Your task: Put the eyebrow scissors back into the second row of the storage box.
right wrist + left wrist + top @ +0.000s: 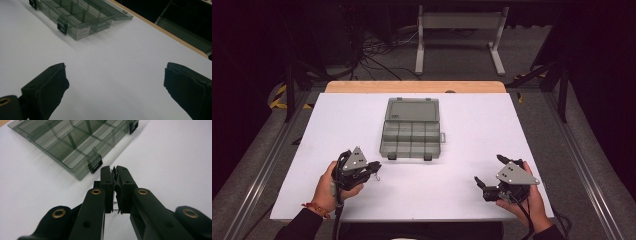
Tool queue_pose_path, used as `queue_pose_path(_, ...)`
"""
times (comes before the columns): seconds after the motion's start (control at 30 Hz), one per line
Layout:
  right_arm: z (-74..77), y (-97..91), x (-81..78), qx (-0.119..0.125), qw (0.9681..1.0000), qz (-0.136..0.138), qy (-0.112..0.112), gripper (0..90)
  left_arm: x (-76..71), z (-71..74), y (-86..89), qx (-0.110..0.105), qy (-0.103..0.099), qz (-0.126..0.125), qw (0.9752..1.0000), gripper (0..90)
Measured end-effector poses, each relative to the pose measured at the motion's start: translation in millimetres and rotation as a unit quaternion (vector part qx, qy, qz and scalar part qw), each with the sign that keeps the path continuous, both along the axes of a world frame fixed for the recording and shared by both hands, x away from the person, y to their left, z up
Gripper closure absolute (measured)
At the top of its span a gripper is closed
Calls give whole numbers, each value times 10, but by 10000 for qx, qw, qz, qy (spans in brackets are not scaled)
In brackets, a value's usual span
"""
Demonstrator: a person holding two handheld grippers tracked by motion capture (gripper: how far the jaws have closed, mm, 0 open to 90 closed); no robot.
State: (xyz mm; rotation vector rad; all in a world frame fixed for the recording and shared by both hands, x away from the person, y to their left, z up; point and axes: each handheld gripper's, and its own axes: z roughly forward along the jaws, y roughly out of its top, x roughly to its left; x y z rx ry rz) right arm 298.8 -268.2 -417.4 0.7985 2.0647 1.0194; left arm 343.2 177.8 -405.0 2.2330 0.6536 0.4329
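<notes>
The white counter (362,130) sits in a dark room and holds an open grey box (411,129). The left claw (114,171) pinches something small and thin; the right claw (115,82) gapes wide.

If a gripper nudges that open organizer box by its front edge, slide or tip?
Probably slides: the organizer box lies flat and low on the smooth white table. It likely moves easily, being thin clear plastic with compartments that look empty. The open lid, lying flat behind, may flex or drag at the hinge.

left hand-held gripper (374,167): jaws pressed together | right hand-held gripper (488,172): jaws spread wide
</notes>
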Motion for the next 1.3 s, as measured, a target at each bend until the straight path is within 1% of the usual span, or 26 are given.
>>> queue_pose_path(0.1,-6,-1,3,-8,10000,-3,17,53,-4,16,3,-12,-57,-27,10000,850)
queue_pose_path(0.33,-7,-4,3,-1,10000,-15,15,53,-4,62,39,-146,-194,-14,9997,850)
queue_pose_path(0.4,-8,-2,4,-8,10000,-11,24,54,5,85,56,-223,-235,-30,9995,850)
queue_pose_path(0.5,-10,0,5,-30,10000,-2,22,53,18,102,65,-251,-284,-32,9993,849)
queue_pose_path(0.57,-11,1,6,-27,10000,-8,29,53,30,133,71,-319,-328,-26,9989,850)
queue_pose_path(0.7,-13,0,6,-27,10000,-8,31,53,46,170,86,-351,-419,-34,9985,850)
queue_pose_path(0.77,-15,2,7,-33,10000,-7,36,53,57,191,98,-413,-449,-32,9981,849)
queue_pose_path(1.0,-17,6,7,-34,10000,-5,49,54,89,218,127,-474,-478,-33,9977,849)
queue_pose_path(1.3,-24,11,10,-49,10000,6,49,54,162,278,187,-585,-574,-11,9966,849)
